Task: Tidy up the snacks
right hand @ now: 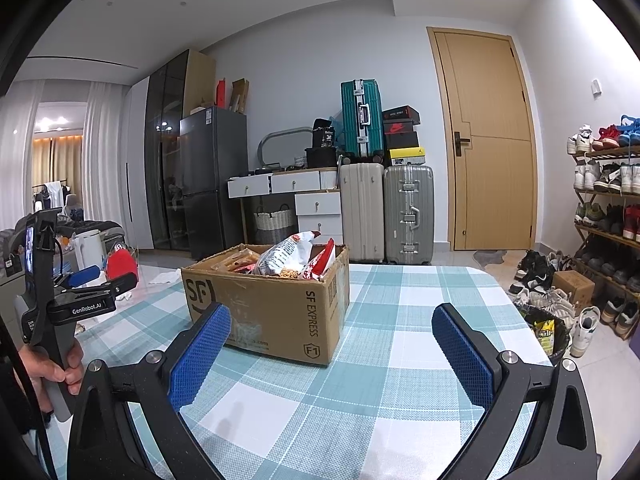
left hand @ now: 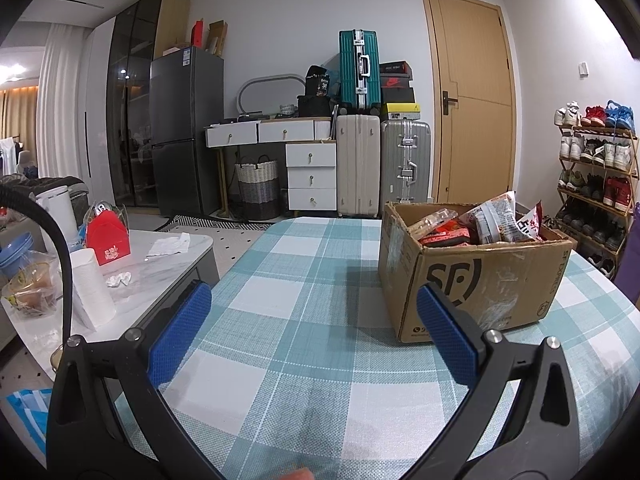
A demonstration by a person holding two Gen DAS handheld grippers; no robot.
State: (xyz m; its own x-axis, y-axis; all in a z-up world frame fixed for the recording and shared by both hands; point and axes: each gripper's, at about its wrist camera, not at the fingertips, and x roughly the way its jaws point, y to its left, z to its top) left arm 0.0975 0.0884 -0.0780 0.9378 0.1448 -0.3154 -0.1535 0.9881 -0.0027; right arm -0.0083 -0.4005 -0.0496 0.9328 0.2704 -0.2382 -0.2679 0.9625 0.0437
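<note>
Blue-padded fingertips [left hand: 444, 320] of the left gripper [left hand: 314, 320] fill the lower frame, spread wide w/ nothing between them; same for the right gripper [right hand: 332, 350], jaws apart & empty. Both hover over the teal-and-white checked tablecloth [left hand: 304, 360].

Task's thing: brown corrugated cardboard shipping box [left hand: 476, 276] w/ black courier logo, top open, crammed w/ red & white foil snack packets [left hand: 492, 220]. Left view: box sits centre-right of frame, its near corner just behind the right-hand pad. Right view: box [right hand: 266, 300] sits centre-left, beyond the left-hand pad, corner-on. So it lies between the two grippers, ahead of both.

Left looks nearer, by my read. Packets stick up past the rim, long axes roughly upright, so a reach from above seems called for.
</note>
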